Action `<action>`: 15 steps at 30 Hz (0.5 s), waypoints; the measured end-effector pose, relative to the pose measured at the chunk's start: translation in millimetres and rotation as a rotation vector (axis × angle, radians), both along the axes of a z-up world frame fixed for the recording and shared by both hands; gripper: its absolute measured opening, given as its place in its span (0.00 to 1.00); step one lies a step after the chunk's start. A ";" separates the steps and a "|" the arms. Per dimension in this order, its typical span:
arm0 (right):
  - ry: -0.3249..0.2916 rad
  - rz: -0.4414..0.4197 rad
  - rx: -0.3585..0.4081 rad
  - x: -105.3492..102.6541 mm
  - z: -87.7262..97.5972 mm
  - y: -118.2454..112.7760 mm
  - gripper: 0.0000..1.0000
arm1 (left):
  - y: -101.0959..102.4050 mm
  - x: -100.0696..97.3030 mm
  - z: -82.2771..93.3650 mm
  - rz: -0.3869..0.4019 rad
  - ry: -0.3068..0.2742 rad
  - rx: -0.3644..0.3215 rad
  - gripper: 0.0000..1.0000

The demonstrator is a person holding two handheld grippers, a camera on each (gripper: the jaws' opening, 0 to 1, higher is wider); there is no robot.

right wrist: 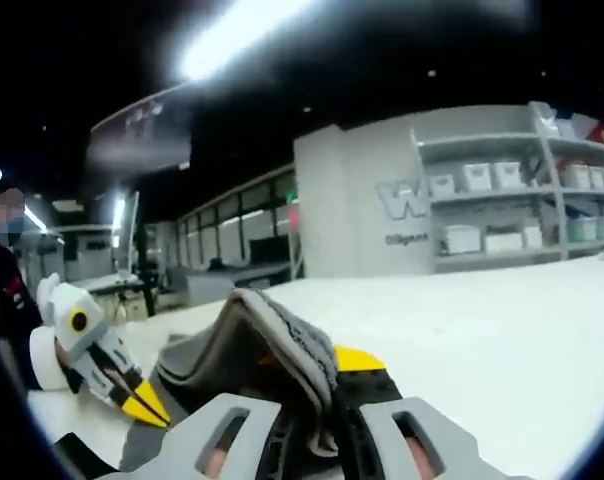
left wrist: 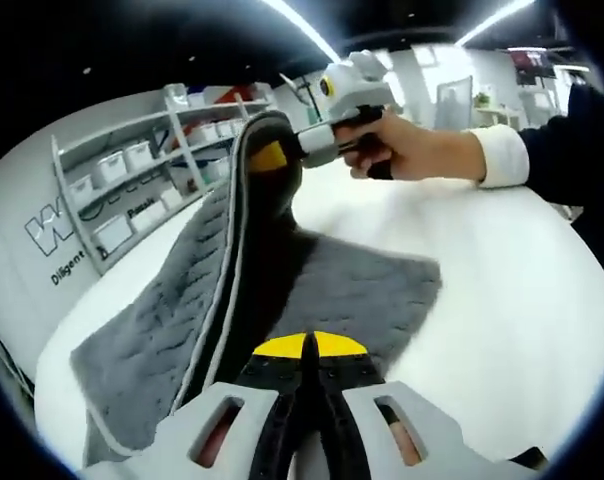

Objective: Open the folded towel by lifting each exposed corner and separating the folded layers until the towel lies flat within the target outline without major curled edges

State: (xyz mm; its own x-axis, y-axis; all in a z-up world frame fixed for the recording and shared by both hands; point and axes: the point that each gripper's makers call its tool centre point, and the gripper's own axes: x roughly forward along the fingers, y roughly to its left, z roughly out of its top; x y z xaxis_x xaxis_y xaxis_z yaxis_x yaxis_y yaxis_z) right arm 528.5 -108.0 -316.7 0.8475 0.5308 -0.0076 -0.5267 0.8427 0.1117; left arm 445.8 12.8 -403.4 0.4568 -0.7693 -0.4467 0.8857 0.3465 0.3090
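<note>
Towel (left wrist: 182, 320) gripped by left gripper (left wrist: 310, 345) and right gripper (right wrist: 327, 385) jaws, wall lettering "W", "Diligen".

Left gripper (left wrist: 310, 348): jaws closed, yellow tips together, pinching grey cloth; seen also in the right gripper view (right wrist: 147, 408), low at left, tips together. Right gripper (left wrist: 272, 157): raised, clamped on a cloth fold, held by a hand (left wrist: 407, 145) with white cuff and dark sleeve; own view (right wrist: 332, 385) shows cloth between jaws.
</note>
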 end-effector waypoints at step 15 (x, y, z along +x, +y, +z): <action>0.033 -0.023 0.075 -3.7 4.0 -24.4 0.02 | 21.8 6.4 -2.3 0.015 0.054 0.011 0.01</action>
